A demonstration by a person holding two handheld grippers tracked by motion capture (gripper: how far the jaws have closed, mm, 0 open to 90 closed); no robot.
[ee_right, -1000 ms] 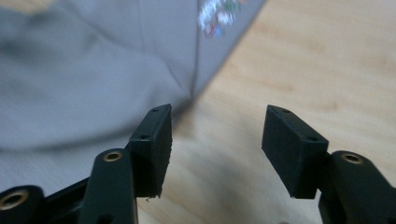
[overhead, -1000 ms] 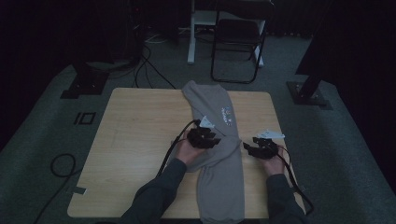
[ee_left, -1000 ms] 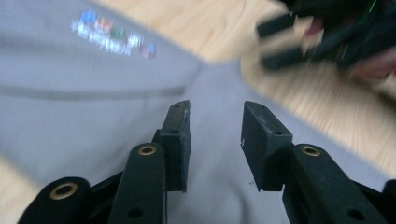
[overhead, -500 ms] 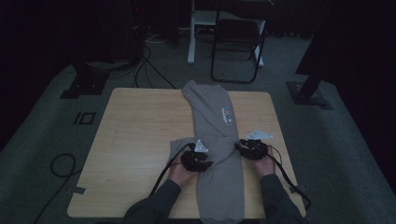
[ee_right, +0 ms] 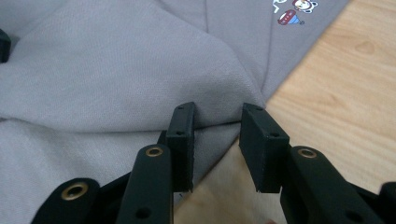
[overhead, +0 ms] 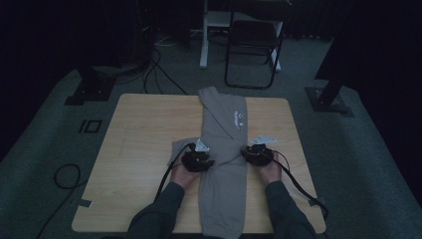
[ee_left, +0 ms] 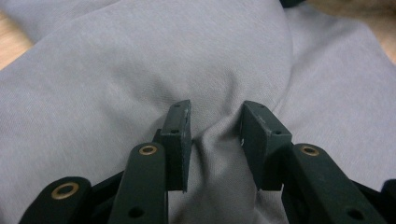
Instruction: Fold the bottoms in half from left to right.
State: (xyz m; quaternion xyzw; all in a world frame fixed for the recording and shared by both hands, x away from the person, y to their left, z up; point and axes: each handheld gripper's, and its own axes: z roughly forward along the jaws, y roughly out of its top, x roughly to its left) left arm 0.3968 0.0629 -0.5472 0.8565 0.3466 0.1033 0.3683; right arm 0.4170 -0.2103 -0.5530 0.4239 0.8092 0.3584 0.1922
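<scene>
A long grey garment [overhead: 224, 124] with a small print [overhead: 238, 118] lies folded lengthwise down the middle of the wooden table [overhead: 144, 129]. My left gripper [overhead: 209, 162] rests on its left side; in the left gripper view [ee_left: 215, 121] a ridge of cloth [ee_left: 219, 154] is pinched between the jaws, with wrinkles running toward them. My right gripper [overhead: 245, 152] sits at the garment's right edge. Its jaws have just been closing, and in the right gripper view [ee_right: 217, 121] the folded edge [ee_right: 215, 126] is held between them over bare wood, with the print [ee_right: 292, 11] farther off.
A grey flap of the garment [overhead: 176, 149] sticks out left of my left hand. Beyond the table stand a black folding chair [overhead: 251, 45] and a white post [overhead: 205, 35]. Stand bases [overhead: 89, 92] [overhead: 328, 99] flank the table, and a cable [overhead: 64, 177] loops on the floor.
Both hands have come toward the near edge along the garment. The right gripper has moved in onto the garment's right edge. A flap of cloth now shows to the left of the left hand.
</scene>
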